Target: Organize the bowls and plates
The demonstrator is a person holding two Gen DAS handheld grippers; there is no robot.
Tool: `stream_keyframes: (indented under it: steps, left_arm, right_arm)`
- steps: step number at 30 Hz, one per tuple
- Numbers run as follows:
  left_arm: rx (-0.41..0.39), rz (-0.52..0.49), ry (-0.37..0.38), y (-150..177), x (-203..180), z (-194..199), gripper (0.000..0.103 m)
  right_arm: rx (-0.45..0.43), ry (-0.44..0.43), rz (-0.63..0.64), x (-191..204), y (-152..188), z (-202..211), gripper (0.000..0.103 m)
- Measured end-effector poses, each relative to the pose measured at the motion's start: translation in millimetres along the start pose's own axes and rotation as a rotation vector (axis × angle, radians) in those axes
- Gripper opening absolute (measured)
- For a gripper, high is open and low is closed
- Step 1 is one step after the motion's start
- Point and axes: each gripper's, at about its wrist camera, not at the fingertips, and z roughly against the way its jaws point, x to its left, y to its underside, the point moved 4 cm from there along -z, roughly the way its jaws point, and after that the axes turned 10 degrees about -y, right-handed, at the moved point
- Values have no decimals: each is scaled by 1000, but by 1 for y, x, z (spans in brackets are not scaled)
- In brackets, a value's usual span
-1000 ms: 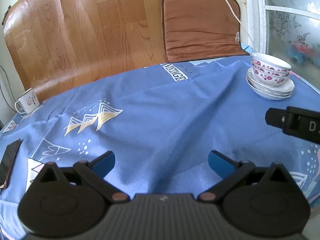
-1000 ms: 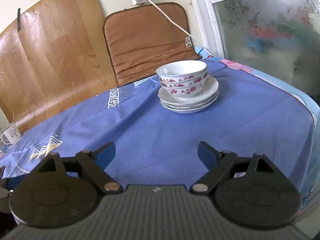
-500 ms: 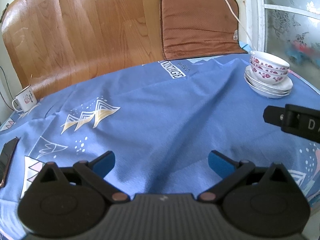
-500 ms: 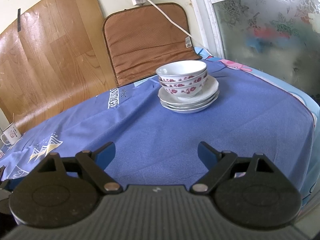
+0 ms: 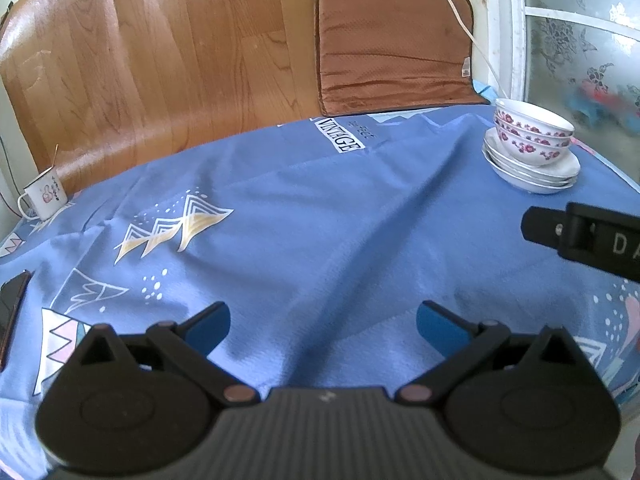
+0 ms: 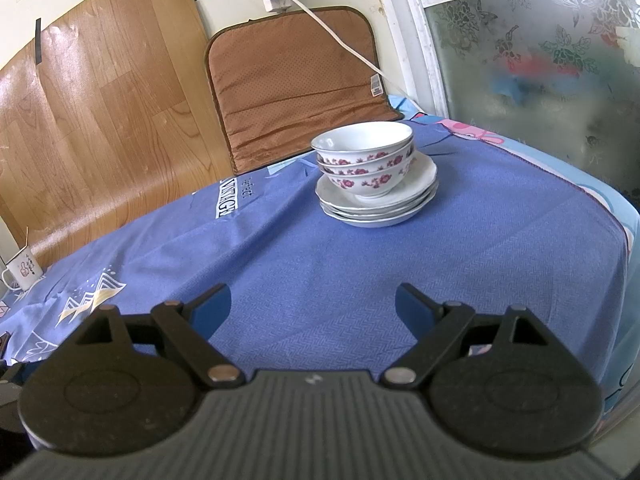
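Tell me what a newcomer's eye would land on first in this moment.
The stack of floral bowls nested on white plates, standing alone toward the far window side of the blue tablecloth. Next, the open right gripper aimed at it, holding nothing, and a small mug at the cloth's far left edge.

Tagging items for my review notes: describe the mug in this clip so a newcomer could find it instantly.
Start from the round table under the blue tablecloth, then go to its far left edge, where the wood-patterned panel leans behind it. The white mug stands there alone, with a handle and a small pink picture on its side, far from the stack of floral bowls on white plates at the opposite edge.
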Motion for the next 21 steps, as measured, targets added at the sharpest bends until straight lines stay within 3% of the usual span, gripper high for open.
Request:
stream_keyframes:
  steps: [21]
  left_arm:
    - [3, -7, 3, 1, -2, 0, 103]
  right_arm:
    - [-1, 2, -1, 1, 0, 0, 91]
